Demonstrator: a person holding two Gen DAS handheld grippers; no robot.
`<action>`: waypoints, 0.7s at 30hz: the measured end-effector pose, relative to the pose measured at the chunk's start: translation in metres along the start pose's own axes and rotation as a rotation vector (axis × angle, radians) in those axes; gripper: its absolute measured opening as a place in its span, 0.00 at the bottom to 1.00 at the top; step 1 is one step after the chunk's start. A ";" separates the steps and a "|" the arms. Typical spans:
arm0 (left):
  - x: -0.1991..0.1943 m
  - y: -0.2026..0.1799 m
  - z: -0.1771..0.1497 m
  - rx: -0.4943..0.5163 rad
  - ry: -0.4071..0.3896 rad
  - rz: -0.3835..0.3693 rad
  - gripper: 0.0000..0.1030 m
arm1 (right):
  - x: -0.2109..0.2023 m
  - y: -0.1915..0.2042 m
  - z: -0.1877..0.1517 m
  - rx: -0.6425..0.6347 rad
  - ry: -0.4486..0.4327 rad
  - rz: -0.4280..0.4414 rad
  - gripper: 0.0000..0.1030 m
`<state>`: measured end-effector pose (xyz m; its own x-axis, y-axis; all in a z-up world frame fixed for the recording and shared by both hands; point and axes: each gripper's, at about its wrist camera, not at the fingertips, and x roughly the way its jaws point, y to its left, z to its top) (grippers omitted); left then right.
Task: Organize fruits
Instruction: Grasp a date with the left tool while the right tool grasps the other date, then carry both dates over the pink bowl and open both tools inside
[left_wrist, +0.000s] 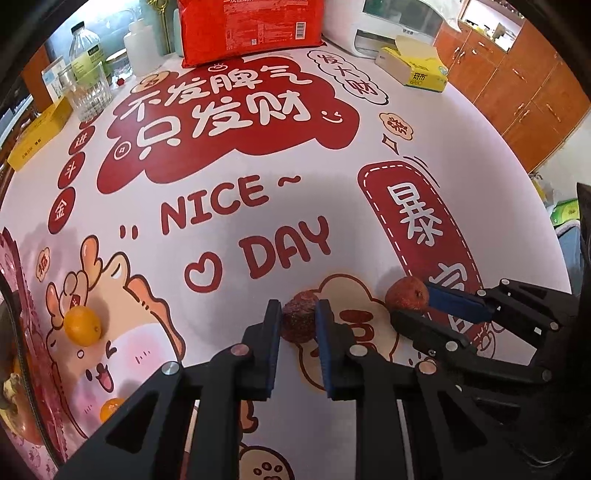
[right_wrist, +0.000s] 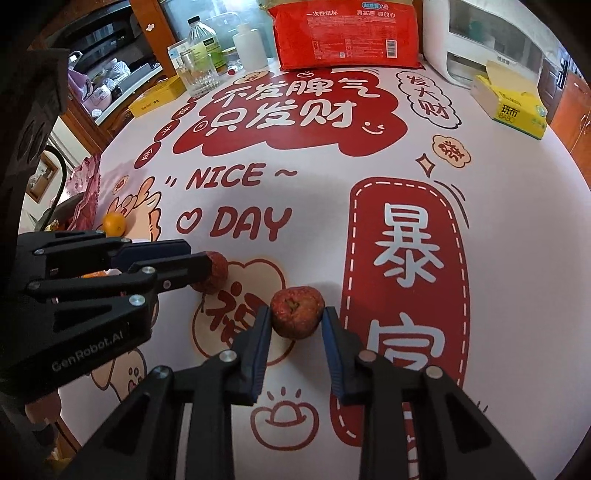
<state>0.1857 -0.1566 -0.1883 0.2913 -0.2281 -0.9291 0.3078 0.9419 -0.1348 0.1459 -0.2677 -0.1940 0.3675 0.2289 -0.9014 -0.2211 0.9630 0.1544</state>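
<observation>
Two wrinkled red fruits lie on the printed tablecloth. My left gripper (left_wrist: 298, 308) is shut on the darker red fruit (left_wrist: 299, 319), pads touching both its sides; it also shows in the right wrist view (right_wrist: 216, 273). My right gripper (right_wrist: 297, 314) is open around the second red fruit (right_wrist: 297, 312), left pad touching it, right pad a little apart; this fruit also shows in the left wrist view (left_wrist: 406, 293). An orange (left_wrist: 82, 326) lies at the left, another orange (left_wrist: 110, 410) nearer. The first orange shows in the right wrist view (right_wrist: 114, 223).
A pink-red patterned tray (left_wrist: 22, 332) holding fruit sits at the left edge. At the back stand a red package (left_wrist: 251, 29), a glass (left_wrist: 88, 92), bottles, a yellow box (left_wrist: 37, 136), a tissue box (left_wrist: 413, 68) and a white appliance (left_wrist: 395, 26).
</observation>
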 end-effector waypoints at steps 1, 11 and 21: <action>0.001 0.001 0.000 -0.006 0.007 -0.002 0.22 | 0.000 0.000 -0.001 0.000 0.000 0.001 0.27; 0.020 0.008 -0.007 -0.056 0.043 0.019 0.29 | -0.005 0.000 -0.007 0.005 -0.007 0.003 0.27; -0.005 0.004 -0.013 -0.061 -0.013 0.054 0.27 | -0.019 0.003 -0.015 0.002 -0.025 0.005 0.27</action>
<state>0.1741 -0.1482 -0.1891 0.3182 -0.1795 -0.9309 0.2358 0.9660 -0.1057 0.1246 -0.2713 -0.1826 0.3889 0.2374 -0.8902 -0.2211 0.9621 0.1600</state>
